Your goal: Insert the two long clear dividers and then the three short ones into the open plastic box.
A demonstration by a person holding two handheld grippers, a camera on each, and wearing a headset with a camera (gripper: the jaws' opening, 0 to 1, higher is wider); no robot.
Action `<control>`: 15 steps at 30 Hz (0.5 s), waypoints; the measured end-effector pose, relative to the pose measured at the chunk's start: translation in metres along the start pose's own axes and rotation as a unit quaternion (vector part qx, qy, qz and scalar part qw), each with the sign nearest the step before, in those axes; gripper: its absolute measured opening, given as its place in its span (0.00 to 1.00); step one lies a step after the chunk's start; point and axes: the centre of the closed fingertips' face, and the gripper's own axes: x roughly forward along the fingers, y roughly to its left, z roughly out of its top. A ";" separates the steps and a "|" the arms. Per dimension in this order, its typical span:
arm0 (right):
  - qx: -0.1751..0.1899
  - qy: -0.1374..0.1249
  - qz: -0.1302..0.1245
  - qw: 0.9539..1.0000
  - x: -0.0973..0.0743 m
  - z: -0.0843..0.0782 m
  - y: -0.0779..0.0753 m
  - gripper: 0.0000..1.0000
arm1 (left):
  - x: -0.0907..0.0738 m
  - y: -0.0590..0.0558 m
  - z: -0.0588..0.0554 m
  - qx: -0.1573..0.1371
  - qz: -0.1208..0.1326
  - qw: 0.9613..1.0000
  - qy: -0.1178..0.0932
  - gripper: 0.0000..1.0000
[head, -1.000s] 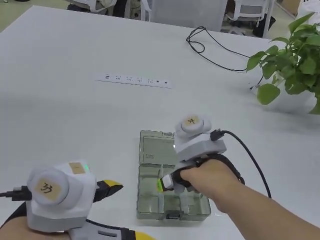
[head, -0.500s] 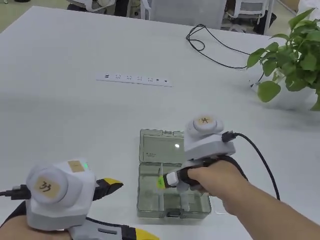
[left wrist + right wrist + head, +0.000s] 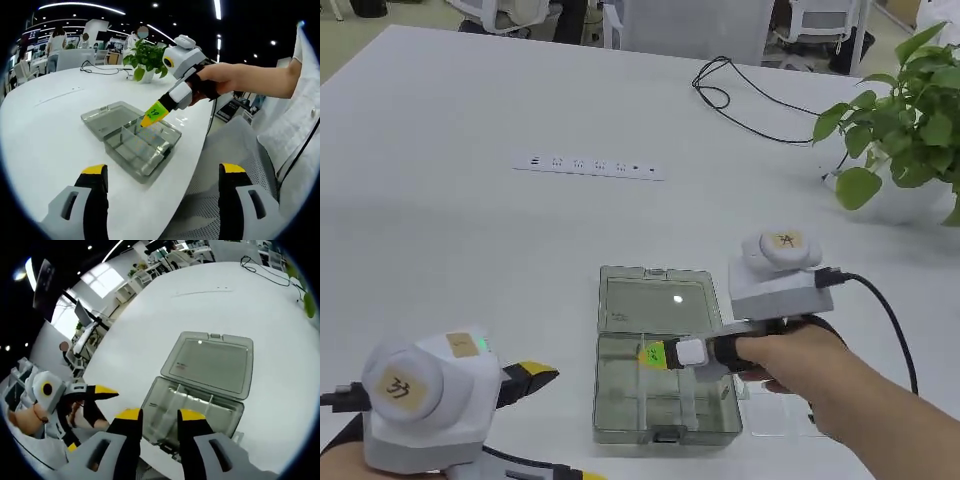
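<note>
Just above the plastic box (image 3: 650, 298), right gripper (image 3: 160, 415) jaws stand narrowly apart; left gripper (image 3: 163, 175) jaws wide

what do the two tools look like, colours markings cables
Both have white boxy bodies topped by a round cap with a tan handwritten sticker. The left tool reads 33 and shows a small green light. The fingers are black and grey with yellow tips. A black cable leaves each. The right tool has a yellow-green label near its tip.
</note>
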 end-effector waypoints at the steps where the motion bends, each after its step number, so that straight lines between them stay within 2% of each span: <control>1: -0.010 -0.004 0.003 1.000 -0.003 0.002 0.000 0.30 | 0.000 0.000 0.000 0.001 0.000 1.000 -0.001 0.95; 6: -0.046 -0.021 0.025 0.998 -0.017 0.007 0.004 0.37 | 0.000 -0.002 -0.002 0.000 0.000 1.000 -0.001 0.97; 7: -0.063 -0.030 0.030 0.997 -0.020 0.010 0.005 0.38 | -0.001 -0.002 -0.002 -0.001 0.001 1.000 0.000 0.97; 8: -0.078 -0.029 0.023 0.996 -0.024 0.010 0.003 0.41 | -0.001 -0.001 -0.003 -0.001 0.002 1.000 0.000 0.97; 10: -0.123 -0.028 0.022 0.992 -0.029 0.010 0.001 0.47 | -0.002 -0.001 -0.002 -0.003 0.004 1.000 -0.001 0.97; 15: -0.170 -0.023 0.036 0.984 -0.042 0.004 0.002 0.55 | -0.003 -0.001 -0.003 -0.003 0.008 1.000 -0.001 0.99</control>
